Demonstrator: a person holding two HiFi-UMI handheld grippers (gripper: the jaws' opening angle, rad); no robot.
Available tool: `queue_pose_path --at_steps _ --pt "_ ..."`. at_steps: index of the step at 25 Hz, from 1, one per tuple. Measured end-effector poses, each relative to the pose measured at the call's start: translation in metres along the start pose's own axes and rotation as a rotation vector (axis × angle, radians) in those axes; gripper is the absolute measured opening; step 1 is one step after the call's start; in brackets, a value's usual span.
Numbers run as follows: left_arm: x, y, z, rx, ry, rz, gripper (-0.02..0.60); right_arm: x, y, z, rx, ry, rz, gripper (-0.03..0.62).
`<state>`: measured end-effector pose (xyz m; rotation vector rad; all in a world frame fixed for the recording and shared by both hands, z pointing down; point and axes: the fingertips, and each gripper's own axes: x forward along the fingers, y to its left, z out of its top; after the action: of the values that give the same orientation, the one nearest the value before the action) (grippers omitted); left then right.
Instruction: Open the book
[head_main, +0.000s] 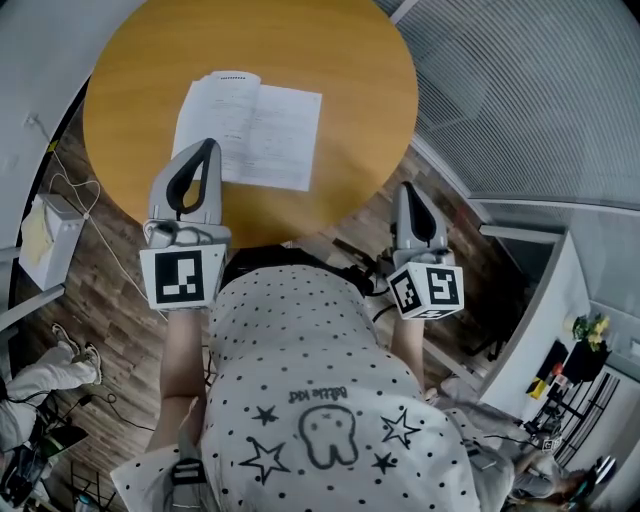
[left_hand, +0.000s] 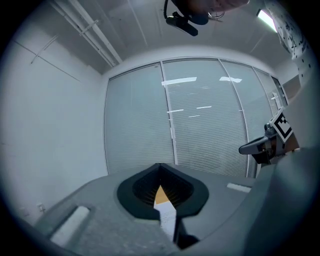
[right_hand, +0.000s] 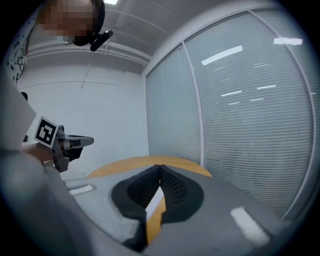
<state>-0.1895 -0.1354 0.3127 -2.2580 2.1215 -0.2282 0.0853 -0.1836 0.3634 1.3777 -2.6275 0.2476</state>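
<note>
The book (head_main: 250, 128) lies open and flat on the round wooden table (head_main: 360, 60), its white printed pages facing up. My left gripper (head_main: 208, 146) hovers at the book's near left corner, jaws shut with nothing held. In the left gripper view the jaws (left_hand: 160, 168) meet, and a sliver of page and tabletop shows below them. My right gripper (head_main: 408, 188) is off the table's near right edge, apart from the book, also shut and empty. Its jaws (right_hand: 160, 168) touch in the right gripper view, with the table's edge (right_hand: 145, 162) beyond them.
A white box (head_main: 45, 235) and cables sit on the wooden floor left of the table. Shoes (head_main: 72, 350) lie lower left. Glass walls with blinds (head_main: 520, 90) curve round the right, and a white counter (head_main: 545, 330) stands near right.
</note>
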Motion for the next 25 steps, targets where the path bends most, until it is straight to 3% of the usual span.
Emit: queue_pose_path --at_steps 9,17,25 --pt "-0.032 -0.039 0.016 0.001 -0.029 -0.058 0.009 -0.045 0.002 0.008 0.039 -0.068 -0.018 0.003" --pt "-0.051 -0.061 0.009 0.000 -0.039 -0.087 0.008 -0.072 0.012 0.001 -0.001 -0.079 0.022 0.003" --pt "-0.066 -0.073 -0.007 -0.014 0.003 -0.088 0.009 -0.084 0.011 -0.001 -0.003 -0.088 0.024 0.003"
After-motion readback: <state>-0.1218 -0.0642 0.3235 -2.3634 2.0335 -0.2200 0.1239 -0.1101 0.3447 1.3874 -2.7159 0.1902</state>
